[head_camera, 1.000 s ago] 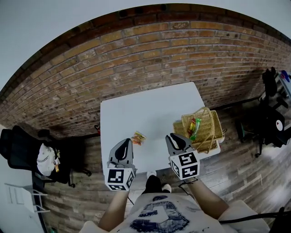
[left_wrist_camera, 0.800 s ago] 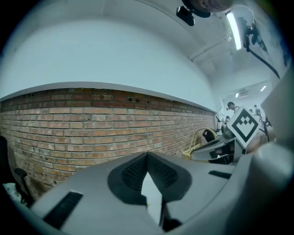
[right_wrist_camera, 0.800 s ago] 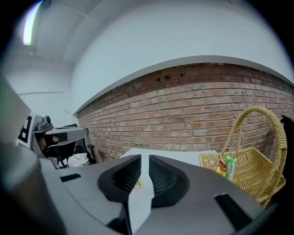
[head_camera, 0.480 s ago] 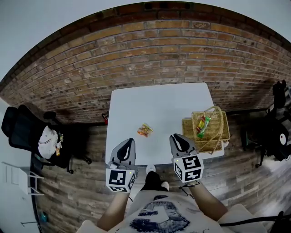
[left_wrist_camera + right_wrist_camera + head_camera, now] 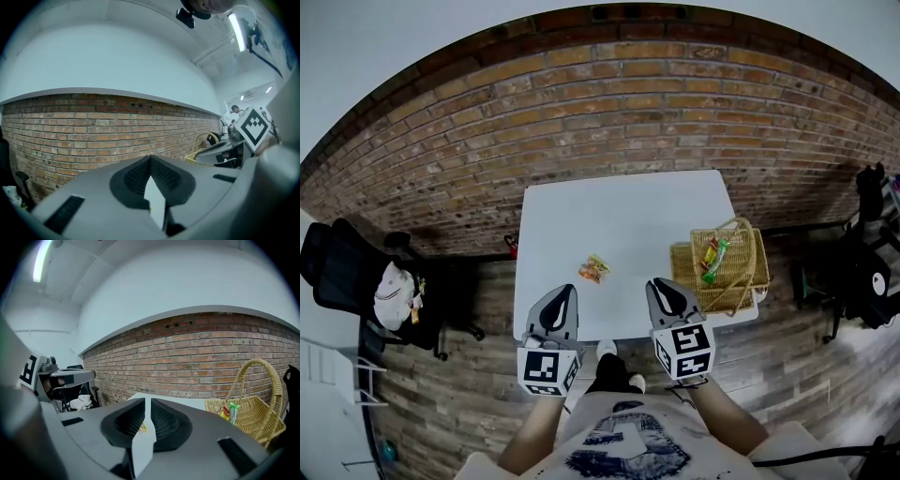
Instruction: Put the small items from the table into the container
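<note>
Head view: a white counter (image 5: 619,211) stands against a brick wall (image 5: 581,112) on a wood-plank floor (image 5: 469,384). One small orange-and-yellow snack packet (image 5: 593,269) lies on the bare counter, near its front edge and left of centre. A woven basket (image 5: 742,274) with a looped handle stands on the counter's right front corner, and red and green packets (image 5: 711,257) lie inside it. The left gripper (image 5: 565,289) and the right gripper (image 5: 654,281) hover side by side over the front edge and both point toward the wall. The snack packet lies ahead of the gap between them, apart from both and well apart from the basket. A black chair (image 5: 342,272) stands on the floor to the left of the counter

Left gripper view: the fingers (image 5: 136,176) meet at their tips with nothing held. Only a sliver of counter shows lower down between them

Right gripper view: the fingers (image 5: 164,420) stand a narrow slit apart and clamp nothing. The snack packet shows far off through the slit, lying on the counter. The basket stands to the right
</note>
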`<move>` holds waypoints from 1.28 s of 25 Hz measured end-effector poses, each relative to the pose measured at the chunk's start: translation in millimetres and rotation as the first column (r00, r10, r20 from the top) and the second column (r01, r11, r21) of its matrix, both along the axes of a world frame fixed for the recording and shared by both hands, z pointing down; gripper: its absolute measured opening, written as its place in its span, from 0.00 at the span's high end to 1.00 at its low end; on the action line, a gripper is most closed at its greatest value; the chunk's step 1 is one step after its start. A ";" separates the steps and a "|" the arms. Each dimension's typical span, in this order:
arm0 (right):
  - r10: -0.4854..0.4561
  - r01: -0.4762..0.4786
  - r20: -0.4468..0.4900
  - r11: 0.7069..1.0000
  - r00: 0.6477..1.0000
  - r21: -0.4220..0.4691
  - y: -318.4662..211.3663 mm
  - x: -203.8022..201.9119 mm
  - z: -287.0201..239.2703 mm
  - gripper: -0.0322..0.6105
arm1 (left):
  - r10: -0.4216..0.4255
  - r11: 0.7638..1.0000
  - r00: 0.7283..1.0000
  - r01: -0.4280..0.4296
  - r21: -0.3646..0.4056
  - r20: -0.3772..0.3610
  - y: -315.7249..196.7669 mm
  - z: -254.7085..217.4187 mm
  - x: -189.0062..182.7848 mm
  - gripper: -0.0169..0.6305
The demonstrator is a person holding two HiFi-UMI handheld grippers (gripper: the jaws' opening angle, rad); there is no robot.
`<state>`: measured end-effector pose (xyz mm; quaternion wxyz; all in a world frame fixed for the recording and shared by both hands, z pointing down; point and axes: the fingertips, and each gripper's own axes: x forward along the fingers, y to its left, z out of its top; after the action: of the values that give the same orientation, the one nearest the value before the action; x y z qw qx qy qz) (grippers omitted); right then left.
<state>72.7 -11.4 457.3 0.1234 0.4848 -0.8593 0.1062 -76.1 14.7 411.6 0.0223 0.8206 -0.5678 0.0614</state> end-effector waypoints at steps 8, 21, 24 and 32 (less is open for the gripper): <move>-0.006 0.006 -0.004 1.000 1.000 -0.012 1.5 -5.1 4.6 0.87 | -0.005 1.000 1.000 0.005 0.002 -0.009 -3.7 2.8 -4.1 0.90; -0.028 0.028 -0.011 0.999 1.000 -0.045 -12.2 -22.0 16.5 0.87 | -0.020 0.999 0.999 0.019 -0.043 -0.034 -16.9 18.0 -21.5 0.90; -0.040 0.039 -0.012 0.997 0.999 -0.062 -21.2 -30.9 20.7 0.87 | -0.025 0.998 0.999 0.023 -0.055 -0.039 -26.9 21.7 -28.6 0.90; -0.086 0.083 -0.024 0.991 0.996 -0.108 -46.4 -62.2 38.0 0.87 | -0.033 0.994 0.998 0.027 -0.102 -0.053 -58.0 42.9 -50.2 0.90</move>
<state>10.5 -57.7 495.4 0.1658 0.4422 -0.8703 0.1399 -126.3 -43.3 454.6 0.0800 0.8111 -0.5754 0.0673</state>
